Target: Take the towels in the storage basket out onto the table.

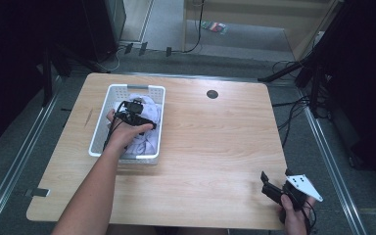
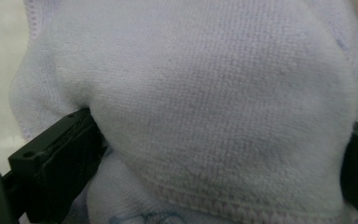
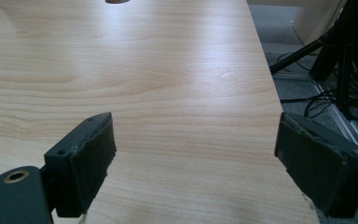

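Note:
A white slatted basket point(image 1: 108, 105) stands on the left part of the wooden table point(image 1: 215, 147) and holds white terry cloths point(image 1: 149, 141). My left gripper point(image 1: 136, 111) reaches down into the basket. In the left gripper view its jaws stand wide apart on either side of a bulging white cloth point(image 2: 214, 84), pressed into the fabric, so the left gripper point(image 2: 214, 135) is open. My right gripper point(image 1: 270, 187) hovers at the table's near right corner. The right gripper point(image 3: 193, 135) is open, with bare wood between its fingers.
A round black cable hole point(image 1: 212, 94) sits near the table's far edge. The table's right edge point(image 3: 272, 93) runs close to my right gripper, with cables and black stands point(image 1: 318, 73) on the floor beyond. Bare wood spans the table's middle and right.

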Demonstrator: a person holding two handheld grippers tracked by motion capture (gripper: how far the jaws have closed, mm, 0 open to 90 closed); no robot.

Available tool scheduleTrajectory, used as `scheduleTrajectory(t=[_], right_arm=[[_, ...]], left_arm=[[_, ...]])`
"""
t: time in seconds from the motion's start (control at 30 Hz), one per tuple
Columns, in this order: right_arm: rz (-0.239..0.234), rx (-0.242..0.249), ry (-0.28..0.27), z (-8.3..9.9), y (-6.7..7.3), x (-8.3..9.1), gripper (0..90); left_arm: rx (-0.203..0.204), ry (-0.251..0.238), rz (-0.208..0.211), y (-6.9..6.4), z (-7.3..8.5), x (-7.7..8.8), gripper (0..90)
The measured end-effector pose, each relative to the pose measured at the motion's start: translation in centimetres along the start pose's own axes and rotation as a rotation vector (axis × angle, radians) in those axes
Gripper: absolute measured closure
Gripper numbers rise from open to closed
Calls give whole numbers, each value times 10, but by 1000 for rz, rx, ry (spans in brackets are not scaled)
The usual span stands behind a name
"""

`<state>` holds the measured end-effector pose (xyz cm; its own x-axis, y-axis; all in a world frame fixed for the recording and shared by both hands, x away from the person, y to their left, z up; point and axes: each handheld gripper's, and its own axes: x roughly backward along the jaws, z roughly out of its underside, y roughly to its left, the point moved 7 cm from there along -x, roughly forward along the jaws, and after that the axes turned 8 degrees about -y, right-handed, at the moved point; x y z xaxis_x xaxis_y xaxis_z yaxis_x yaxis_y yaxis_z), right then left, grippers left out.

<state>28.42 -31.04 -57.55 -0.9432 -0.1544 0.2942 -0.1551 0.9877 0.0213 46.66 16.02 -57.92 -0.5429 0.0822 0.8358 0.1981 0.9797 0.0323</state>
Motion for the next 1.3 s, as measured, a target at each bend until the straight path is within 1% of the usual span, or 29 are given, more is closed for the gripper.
scheduleTrajectory(t=[0.03, 0.07, 0.1, 0.13, 0.2, 0.3, 0.33, 0.37, 0.4, 0.43, 0.47, 0.5, 0.53, 0.6, 0.63, 0.67, 0.7, 0.77, 0.8, 0.87, 0.93, 0.97, 1.03, 1.07, 1.13, 1.27, 1.3], right_arm=[[0, -1, 0, 0, 0, 0, 125], [0, -2, 0, 0, 0, 0, 125], [0, -2, 0, 0, 0, 0, 125], [1, -2, 0, 0, 0, 0, 125], [0, -2, 0, 0, 0, 0, 125], [1, -4, 0, 0, 0, 0, 125], [1, -4, -1, 0, 0, 0, 125], [1, -4, -1, 0, 0, 0, 125], [2, -4, -1, 0, 0, 0, 126], [2, -4, -1, 0, 0, 0, 126], [3, -4, -1, 0, 0, 0, 126], [3, -4, -1, 0, 0, 0, 126], [3, -5, -1, 0, 0, 0, 126], [4, -4, -1, 0, -1, 0, 126], [3, -4, -1, 0, 0, 0, 126], [3, -4, -1, 0, 0, 0, 126], [2, -3, 1, 0, 0, 0, 126], [2, -1, 1, 0, 0, 0, 126], [3, 1, 2, 0, 0, 0, 126], [4, -2, 2, 0, 0, 0, 126], [4, -2, 2, 0, 0, 0, 126], [4, -2, 2, 0, 0, 0, 126], [3, -1, 1, 0, 0, 0, 126], [5, -3, 2, 0, 0, 0, 126], [5, -4, 1, 0, -1, 0, 126], [4, -5, 1, 0, -1, 0, 126], [4, -5, 1, 0, -1, 0, 126]], left_arm=[[-8, 3, -16, 0, 2, -3, 0], [-8, 3, -16, 0, 2, -3, 0], [-5, 3, -19, 0, 2, -4, 0], [1, 19, -19, 0, 2, -3, 1], [15, 18, -41, 0, 2, -4, 6], [18, 15, -40, 1, 2, -4, 24], [18, 14, -45, 2, 2, -3, 76], [21, 18, -51, 4, 2, -1, 76], [25, 10, -54, 4, 2, -1, 131], [22, 5, -55, 4, 2, 0, 131], [21, 8, -50, 5, 3, 1, 153], [17, 0, -50, 6, 3, 1, 171], [12, 0, -50, 9, 3, 3, 234], [12, -7, -53, 10, 3, 4, 297], [13, -7, -47, 12, 3, 5, 336], [15, -11, -43, 14, 3, 6, 336], [7, -12, -49, 15, 3, 7, 387], [5, -15, -55, 15, 3, 7, 397], [5, -8, -56, 15, 4, 8, 413], [15, -13, -67, 15, 3, 8, 456], [20, -8, -71, 16, 3, 9, 468], [21, -1, -65, 16, 2, 9, 477], [11, -4, -60, 16, 2, 10, 490], [15, -7, -53, 17, 2, 11, 490], [38, -13, -40, 19, 1, 12, 495], [82, -34, 6, 21, -2, 19, 506], [82, -34, 6, 21, -2, 19, 506]])
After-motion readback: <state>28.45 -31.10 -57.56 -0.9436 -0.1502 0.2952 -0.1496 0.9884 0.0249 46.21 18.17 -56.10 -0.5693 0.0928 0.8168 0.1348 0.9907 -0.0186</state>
